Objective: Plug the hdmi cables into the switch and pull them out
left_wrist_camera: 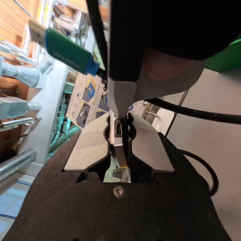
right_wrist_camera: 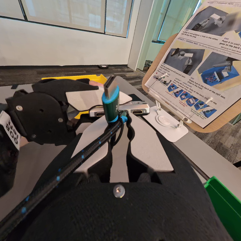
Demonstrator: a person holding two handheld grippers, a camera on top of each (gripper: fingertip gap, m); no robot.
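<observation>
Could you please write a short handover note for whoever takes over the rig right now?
Left gripper: shut on the silver switch, holding it above the grey table.
Right gripper: shut on the braided cable just below a green HDMI plug; the plug points up, free of any port.
A second plug with a blue collar appears to sit in the switch's middle port. The ports on either side look empty.
Done: the green plug is out of the switch, or not yet inserted; I cannot tell which.
Left: deal with the remaining plug. Yellow bin and green bin stand nearby.
</observation>
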